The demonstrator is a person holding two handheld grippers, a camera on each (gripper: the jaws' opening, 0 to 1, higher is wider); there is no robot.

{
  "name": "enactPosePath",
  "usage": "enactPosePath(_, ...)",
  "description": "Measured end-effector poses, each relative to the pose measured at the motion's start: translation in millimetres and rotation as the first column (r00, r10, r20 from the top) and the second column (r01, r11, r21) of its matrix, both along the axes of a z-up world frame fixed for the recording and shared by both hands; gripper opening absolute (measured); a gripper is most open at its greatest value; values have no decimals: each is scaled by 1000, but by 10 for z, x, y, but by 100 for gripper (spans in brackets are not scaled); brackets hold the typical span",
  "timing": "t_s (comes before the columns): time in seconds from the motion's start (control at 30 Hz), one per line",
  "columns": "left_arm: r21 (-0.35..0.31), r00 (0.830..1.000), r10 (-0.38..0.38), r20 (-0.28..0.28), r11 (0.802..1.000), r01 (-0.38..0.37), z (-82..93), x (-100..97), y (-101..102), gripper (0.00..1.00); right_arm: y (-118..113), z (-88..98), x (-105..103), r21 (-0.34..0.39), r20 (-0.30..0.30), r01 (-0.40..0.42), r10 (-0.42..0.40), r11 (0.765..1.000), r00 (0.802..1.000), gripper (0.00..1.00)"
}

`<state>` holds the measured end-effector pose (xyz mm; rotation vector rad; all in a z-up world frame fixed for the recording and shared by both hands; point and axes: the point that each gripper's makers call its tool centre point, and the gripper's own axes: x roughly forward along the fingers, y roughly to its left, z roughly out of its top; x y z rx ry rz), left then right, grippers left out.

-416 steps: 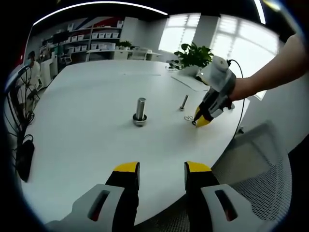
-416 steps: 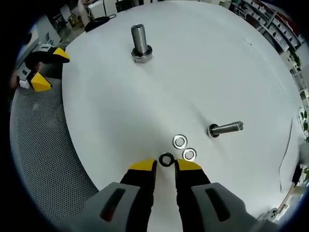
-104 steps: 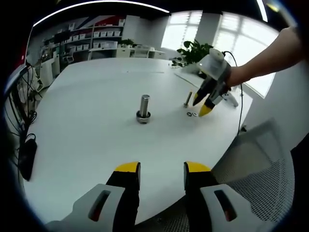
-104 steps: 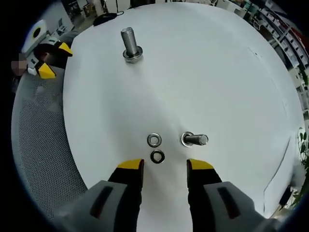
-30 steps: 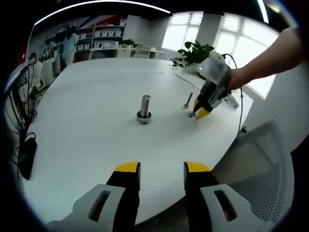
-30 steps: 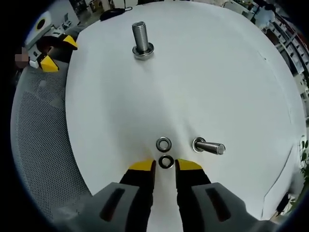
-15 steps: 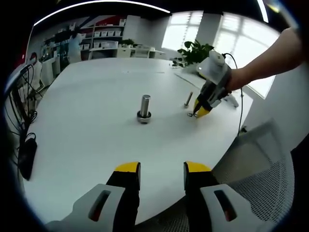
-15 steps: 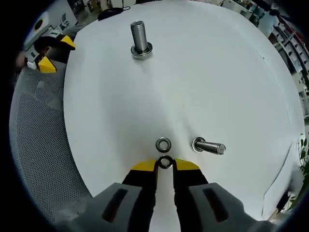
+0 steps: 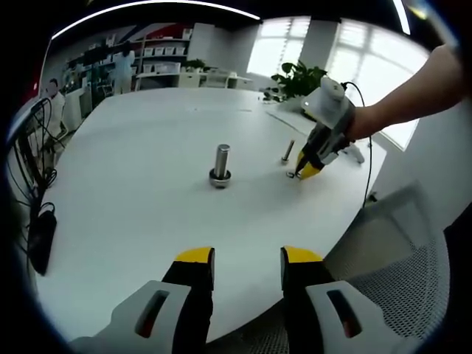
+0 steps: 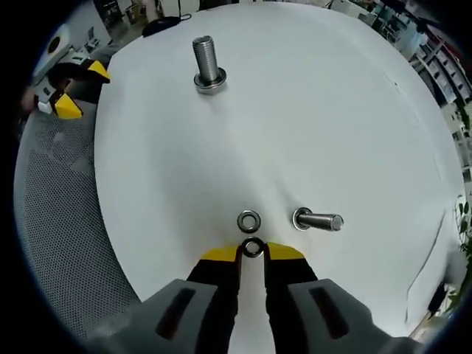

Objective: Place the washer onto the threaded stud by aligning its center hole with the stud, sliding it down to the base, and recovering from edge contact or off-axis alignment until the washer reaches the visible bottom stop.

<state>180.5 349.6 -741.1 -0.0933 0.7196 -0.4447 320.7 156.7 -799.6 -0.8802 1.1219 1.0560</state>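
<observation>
This looks like an open-plan office or lab workroom. A large white rounded tabletop [image 9: 133, 184] fills the foreground, with a grey mesh office chair [image 9: 398, 251] pulled up at its edge. Behind it stand shelves of white storage bins [image 9: 151, 59], a potted plant [image 9: 299, 81] beside bright windows [image 9: 354, 51], cables [image 9: 29, 169] hanging off the table's side, and people standing at the far wall [image 9: 51, 99].
</observation>
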Motion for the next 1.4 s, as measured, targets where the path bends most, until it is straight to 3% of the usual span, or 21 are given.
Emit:
enactPosePath(0.2,0,1000,1,0,1000,-1,-1,1,1,34,2,-5,2,-6,16,-27,27,1000,1000,14)
enactPosePath(0.77,-4,1000,-5,1,1000,5,3,-3,-8,34,-19,76,36,3,16,-1,1,1000,1000,14)
enactPosePath(1.4,-13,1000,-10,12,1000,10,32,4,-23,34,-49,403,134,50,56,18,-20,999,998,14)
